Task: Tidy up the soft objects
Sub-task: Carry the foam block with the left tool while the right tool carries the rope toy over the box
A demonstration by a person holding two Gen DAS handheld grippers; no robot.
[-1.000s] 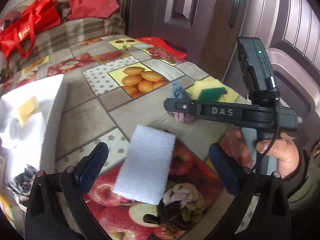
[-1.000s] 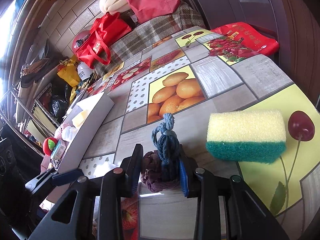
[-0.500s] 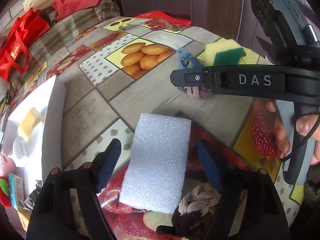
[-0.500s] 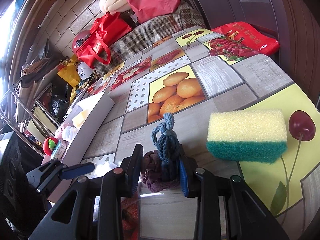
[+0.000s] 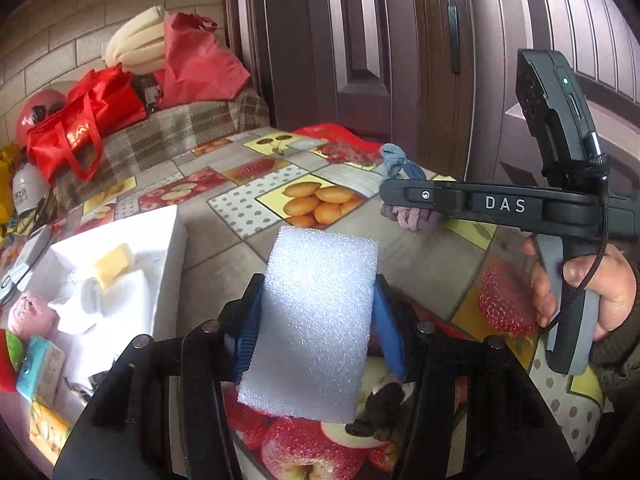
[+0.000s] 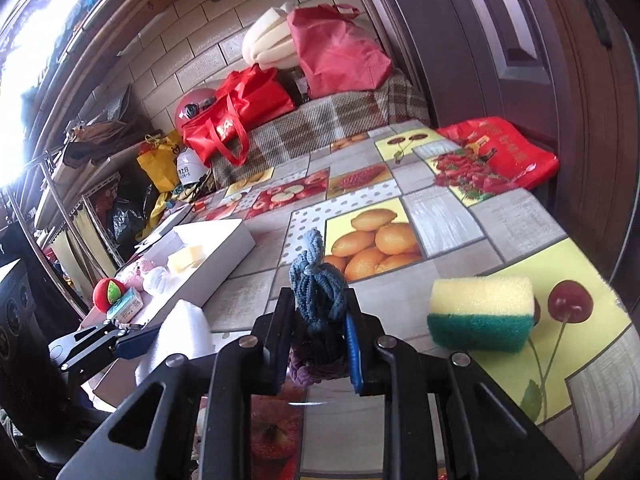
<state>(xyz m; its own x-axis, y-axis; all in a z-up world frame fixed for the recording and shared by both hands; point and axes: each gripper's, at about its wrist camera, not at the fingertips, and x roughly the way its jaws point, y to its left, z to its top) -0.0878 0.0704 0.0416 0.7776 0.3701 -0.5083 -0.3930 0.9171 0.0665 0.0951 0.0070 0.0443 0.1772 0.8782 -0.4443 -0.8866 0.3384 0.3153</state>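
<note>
My left gripper [image 5: 316, 320] is shut on a white foam block [image 5: 316, 320] and holds it above the fruit-print tablecloth. The block also shows in the right wrist view [image 6: 180, 340]. My right gripper [image 6: 318, 332] is shut on a blue and purple knotted cloth bundle [image 6: 318, 300], lifted off the table; the bundle shows in the left wrist view [image 5: 400, 168] too. A yellow and green sponge [image 6: 480, 312] lies on the table to the right. A white tray [image 5: 168, 248] at the left holds a yellow sponge piece [image 5: 112, 264] and other soft items.
A dark crumpled cloth [image 5: 384, 404] lies on the table under the foam block. A pink plush [image 5: 28, 316] and small cartons [image 5: 40, 364] sit by the tray. Red bags [image 6: 236, 120] are piled at the far end. A brown door [image 5: 380, 60] stands behind the table.
My left gripper has closed on the foam block and lifted it off the table. My right gripper has raised the cloth bundle off the table.
</note>
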